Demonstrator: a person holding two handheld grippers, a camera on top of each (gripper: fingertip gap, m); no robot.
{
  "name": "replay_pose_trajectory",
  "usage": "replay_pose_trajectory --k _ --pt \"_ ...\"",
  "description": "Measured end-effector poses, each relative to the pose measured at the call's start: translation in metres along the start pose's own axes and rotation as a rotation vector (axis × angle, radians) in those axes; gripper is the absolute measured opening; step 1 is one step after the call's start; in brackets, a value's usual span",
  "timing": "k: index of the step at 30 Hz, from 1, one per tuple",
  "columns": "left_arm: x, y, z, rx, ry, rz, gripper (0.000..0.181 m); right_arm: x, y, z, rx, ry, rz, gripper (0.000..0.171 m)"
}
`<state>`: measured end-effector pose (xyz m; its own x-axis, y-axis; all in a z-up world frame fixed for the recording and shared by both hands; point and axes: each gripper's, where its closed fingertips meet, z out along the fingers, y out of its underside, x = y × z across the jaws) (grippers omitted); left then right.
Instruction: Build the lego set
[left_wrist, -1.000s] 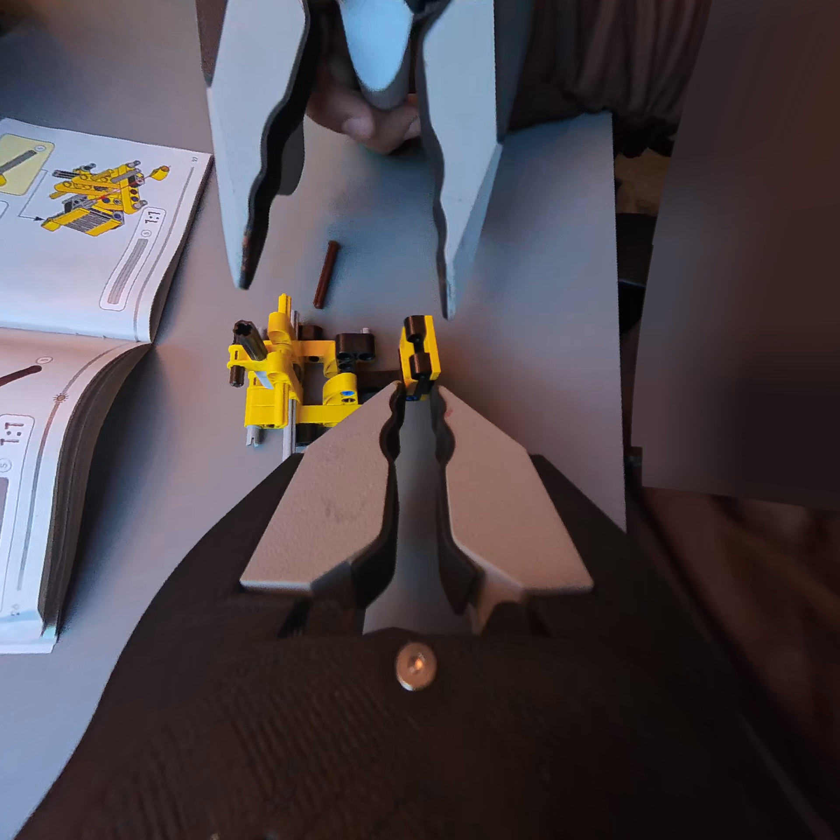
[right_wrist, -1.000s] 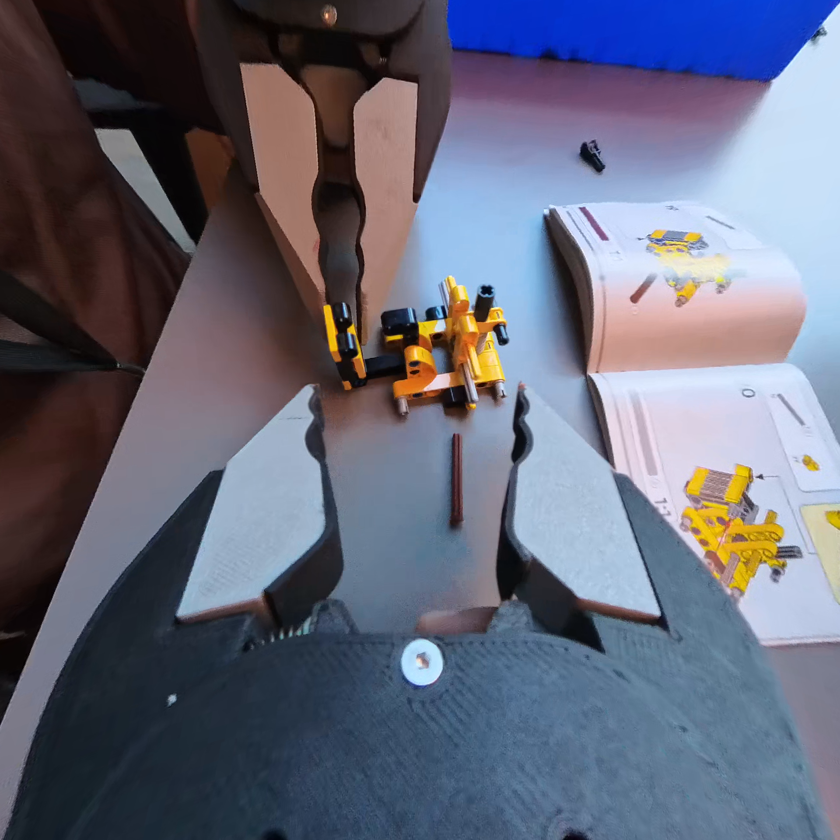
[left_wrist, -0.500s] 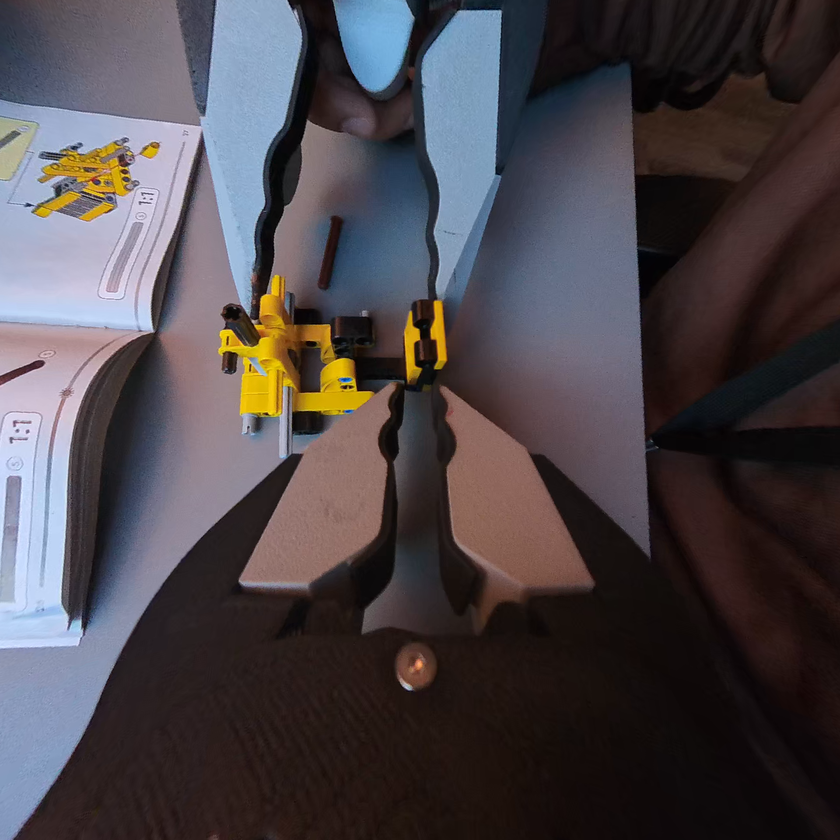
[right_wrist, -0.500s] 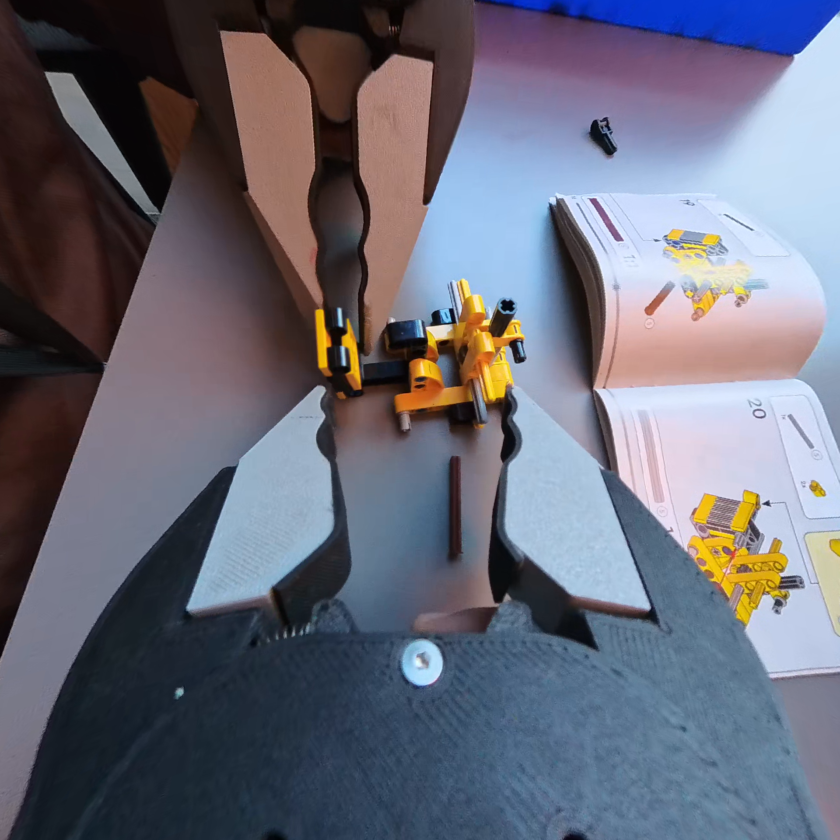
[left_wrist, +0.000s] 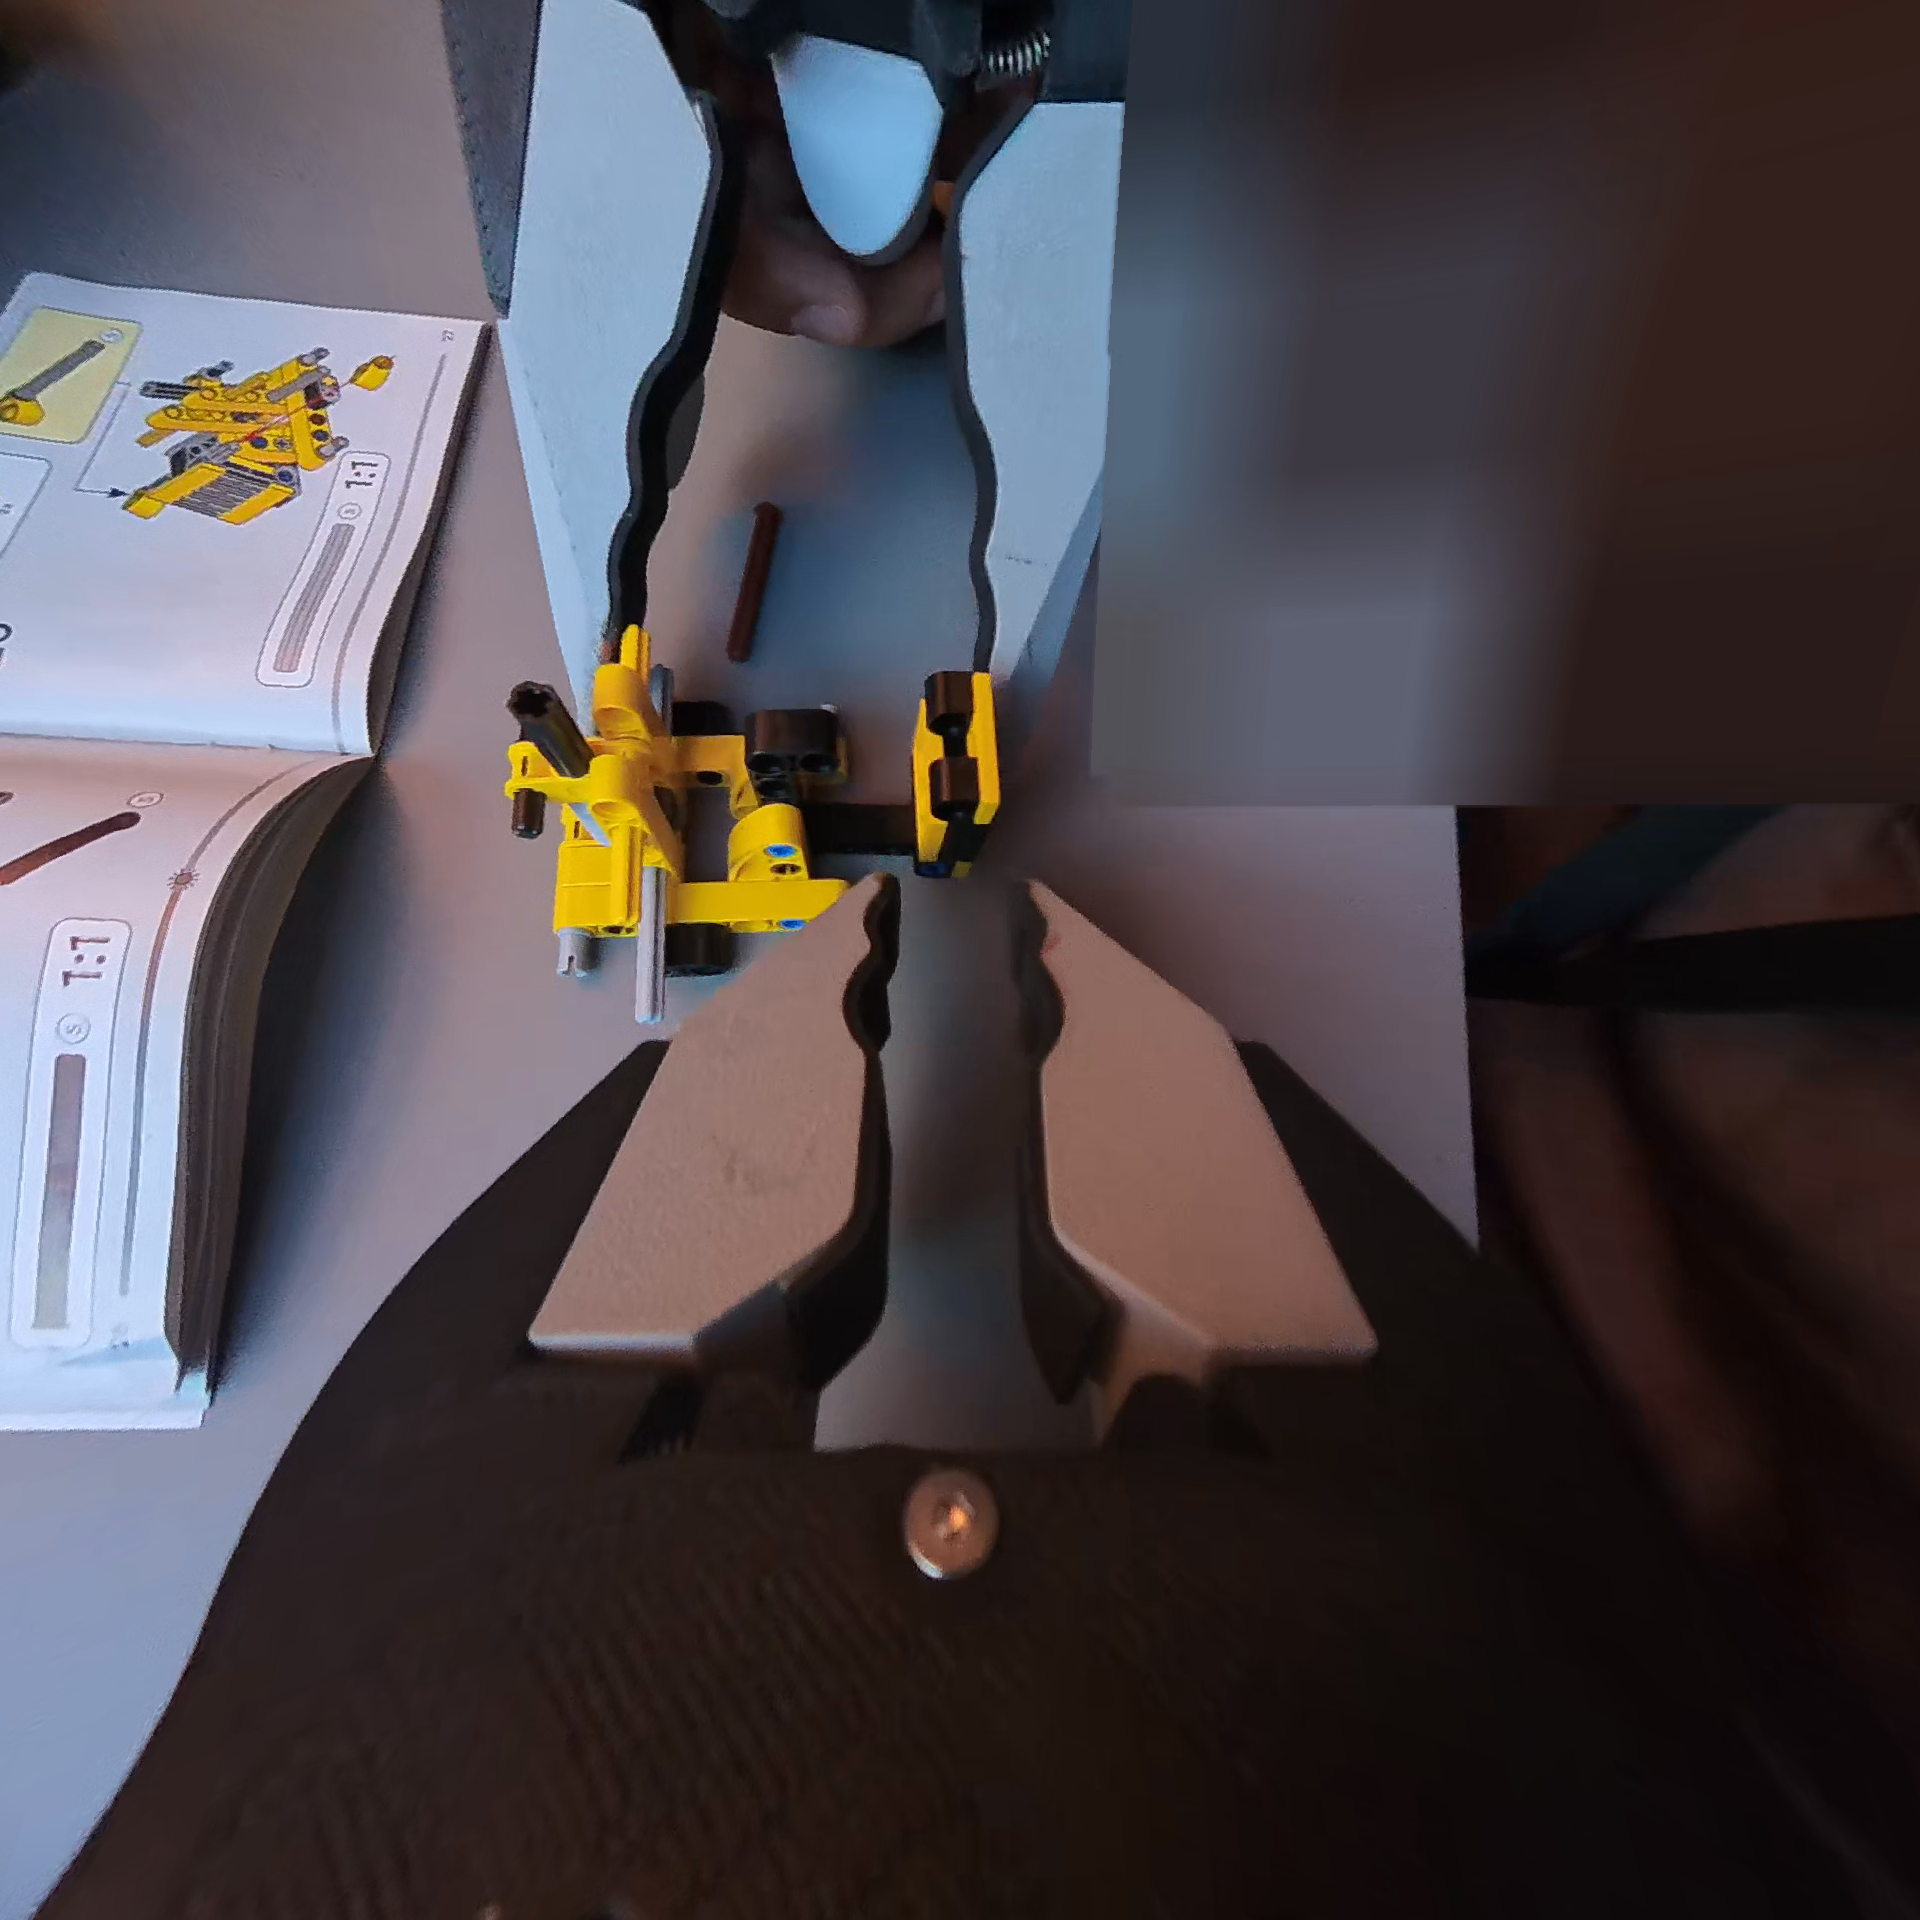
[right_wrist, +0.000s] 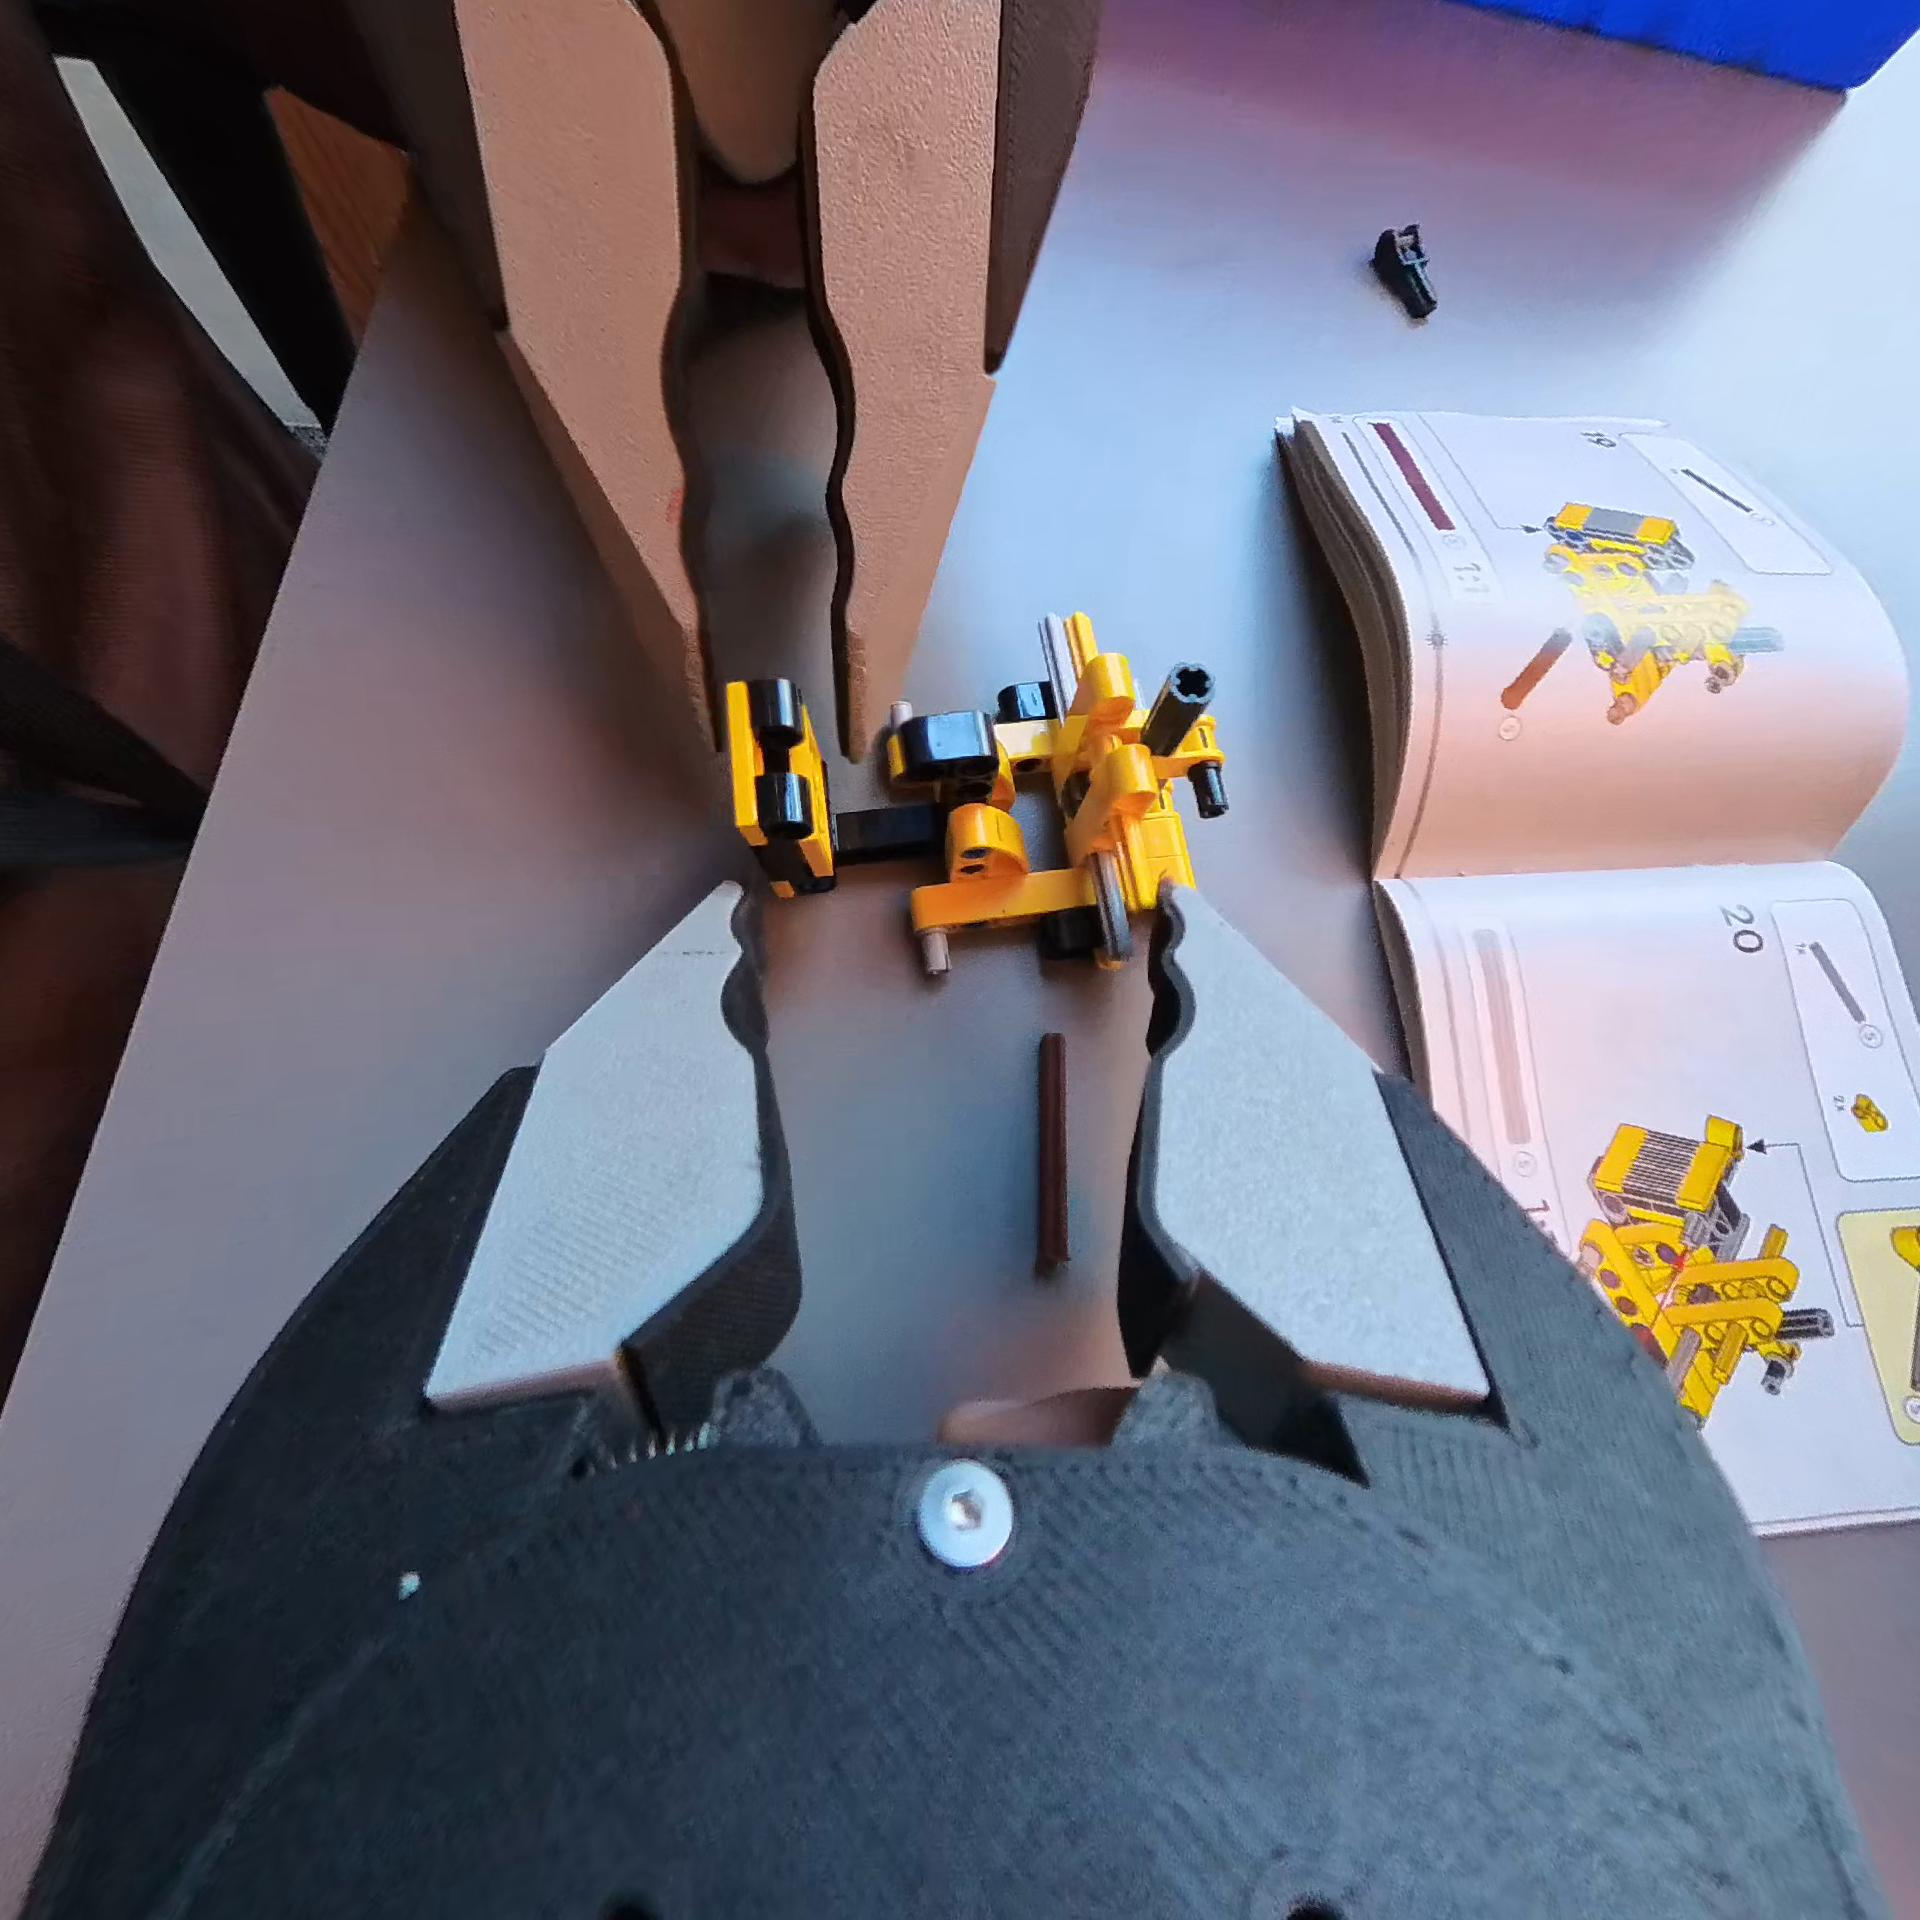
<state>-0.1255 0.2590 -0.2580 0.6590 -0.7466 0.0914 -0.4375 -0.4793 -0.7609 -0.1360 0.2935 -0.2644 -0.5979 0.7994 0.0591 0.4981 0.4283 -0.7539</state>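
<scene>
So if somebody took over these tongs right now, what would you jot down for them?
Left tongs: slightly open, empty, tips beside the yellow end block.
Right tongs: wide open, straddling the yellow lego model on the grey table.
Brown axle lies loose between the right tongs' fingers.
Instruction booklet open alongside; small black piece farther off.
Done: partial model. Left: grip it, fit the axle, probably.

Large blurred patch covers upper right of left wrist view; nothing readable behind it. Open white instruction booklet (left_wrist: 197, 665) cut off by left edge there; in right wrist view its pages run off the right edge. Yellow-and-black brick assembly (left_wrist: 717, 821): lower right corner hidden behind the near left finger of the left gripper (left_wrist: 954, 894). Small black loose part (right_wrist: 1405, 268) on grey table (right_wrist: 436, 831) too small to identify. A fingertip (left_wrist: 831, 301) shows between the far gripper's fingers, rest hidden.
</scene>
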Motion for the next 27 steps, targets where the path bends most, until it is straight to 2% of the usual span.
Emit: replay_pose_trajectory --k 6,11,19,22,27 --pt "-0.009 0.000 -0.002 0.010 -0.067 -0.018 0.024 0.001 0.001 0.001 -0.010 0.011 0.015 0.069" --pt "-0.014 0.001 -0.002 -0.001 -0.116 -0.011 0.020 0.003 0.002 0.002 -0.020 0.021 0.017 0.064" --pt "-0.012 0.003 -0.005 0.003 -0.097 -0.025 0.026 0.002 0.002 0.002 -0.020 0.018 0.018 0.064" --pt "-0.011 0.005 -0.008 0.008 -0.070 -0.049 0.032 0.002 0.002 0.000 -0.013 0.019 0.020 0.070" --pt "-0.015 0.012 -0.019 0.018 -0.061 -0.083 0.036 0.007 0.018 -0.020 -0.003 0.058 0.031 0.071"
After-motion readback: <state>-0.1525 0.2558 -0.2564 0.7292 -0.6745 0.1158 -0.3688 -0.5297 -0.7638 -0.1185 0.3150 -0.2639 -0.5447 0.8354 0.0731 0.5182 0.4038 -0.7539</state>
